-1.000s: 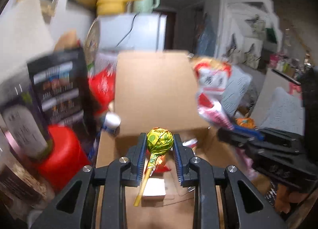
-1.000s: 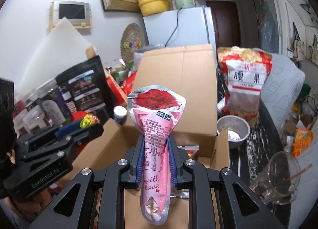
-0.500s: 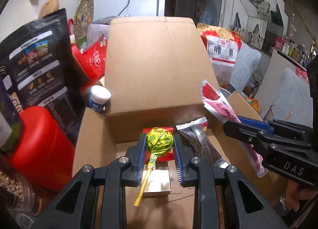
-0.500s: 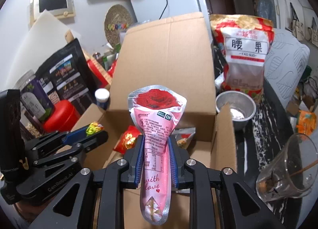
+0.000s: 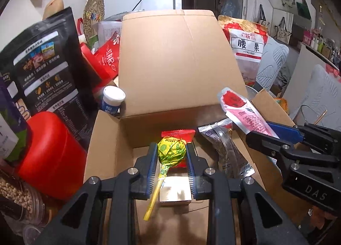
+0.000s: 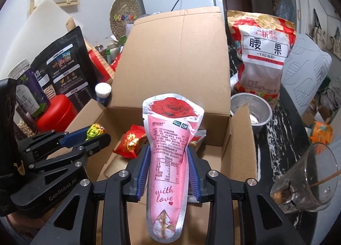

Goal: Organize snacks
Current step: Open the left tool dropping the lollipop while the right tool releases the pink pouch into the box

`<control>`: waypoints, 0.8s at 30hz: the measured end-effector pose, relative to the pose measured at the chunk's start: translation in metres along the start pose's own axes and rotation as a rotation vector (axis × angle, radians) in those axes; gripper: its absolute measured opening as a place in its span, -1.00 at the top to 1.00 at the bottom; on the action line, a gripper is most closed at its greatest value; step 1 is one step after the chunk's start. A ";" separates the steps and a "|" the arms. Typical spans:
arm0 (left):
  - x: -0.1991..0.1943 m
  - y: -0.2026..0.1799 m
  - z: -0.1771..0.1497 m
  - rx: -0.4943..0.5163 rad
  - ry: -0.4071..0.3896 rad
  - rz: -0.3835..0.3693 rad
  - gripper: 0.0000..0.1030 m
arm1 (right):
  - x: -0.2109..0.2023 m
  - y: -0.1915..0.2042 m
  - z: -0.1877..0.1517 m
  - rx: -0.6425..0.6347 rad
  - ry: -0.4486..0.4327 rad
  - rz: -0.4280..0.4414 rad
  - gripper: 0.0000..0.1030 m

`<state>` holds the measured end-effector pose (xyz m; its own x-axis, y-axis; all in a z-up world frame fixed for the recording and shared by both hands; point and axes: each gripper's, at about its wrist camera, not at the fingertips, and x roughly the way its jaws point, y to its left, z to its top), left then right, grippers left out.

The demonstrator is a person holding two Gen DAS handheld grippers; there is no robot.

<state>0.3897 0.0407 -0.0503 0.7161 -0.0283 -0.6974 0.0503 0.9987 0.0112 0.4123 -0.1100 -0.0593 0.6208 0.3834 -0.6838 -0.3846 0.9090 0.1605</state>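
My left gripper (image 5: pixel 171 148) is shut on a lollipop (image 5: pixel 170 151) with a yellow-green wrapper and yellow stick, held over the open cardboard box (image 5: pixel 177 64). My right gripper (image 6: pixel 169 149) is shut on a pink rose-print pouch (image 6: pixel 169 138), also over the box (image 6: pixel 174 57). The pouch (image 5: pixel 245 114) and right gripper show at the right of the left wrist view; the lollipop (image 6: pixel 94 131) and left gripper at the left of the right wrist view. Inside the box lie a red packet (image 6: pixel 130 143), a silver-black packet (image 5: pixel 226 149) and a small white box (image 5: pixel 174 191).
Left of the box stand a red tin (image 5: pixel 51 153), a black pouch (image 5: pixel 42 59), a small white-capped bottle (image 5: pixel 111 100) and jars. Right of it are a cashew bag (image 6: pixel 262 53), a metal bowl (image 6: pixel 251 108) and a glass (image 6: pixel 307 179) on the dark marble counter.
Both grippers have moved forward and lower toward the box opening, each still holding its snack. The box looms larger in both views.
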 end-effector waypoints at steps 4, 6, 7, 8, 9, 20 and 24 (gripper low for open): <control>0.001 -0.001 0.001 0.003 0.017 -0.019 0.51 | -0.003 0.000 0.000 -0.002 0.004 -0.031 0.20; 0.005 0.001 0.001 -0.008 0.037 -0.020 0.51 | -0.004 -0.001 0.000 -0.001 0.010 -0.045 0.02; 0.007 0.001 0.001 -0.013 0.045 -0.017 0.50 | -0.004 -0.002 0.000 -0.002 0.009 -0.050 0.00; 0.008 0.001 0.001 -0.013 0.052 -0.012 0.50 | -0.006 -0.002 0.001 -0.002 0.008 -0.056 0.00; 0.010 0.000 0.000 -0.008 0.057 -0.008 0.50 | -0.007 -0.003 0.001 -0.003 0.006 -0.058 0.00; 0.011 0.001 -0.002 -0.013 0.109 0.026 0.48 | -0.020 -0.004 0.004 -0.019 -0.021 -0.085 -0.10; 0.004 0.002 0.001 -0.021 0.112 0.015 0.48 | -0.022 -0.001 0.005 -0.027 -0.016 -0.080 -0.10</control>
<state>0.3928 0.0430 -0.0524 0.6347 -0.0097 -0.7727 0.0249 0.9997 0.0080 0.4022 -0.1180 -0.0414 0.6608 0.3123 -0.6825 -0.3516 0.9322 0.0860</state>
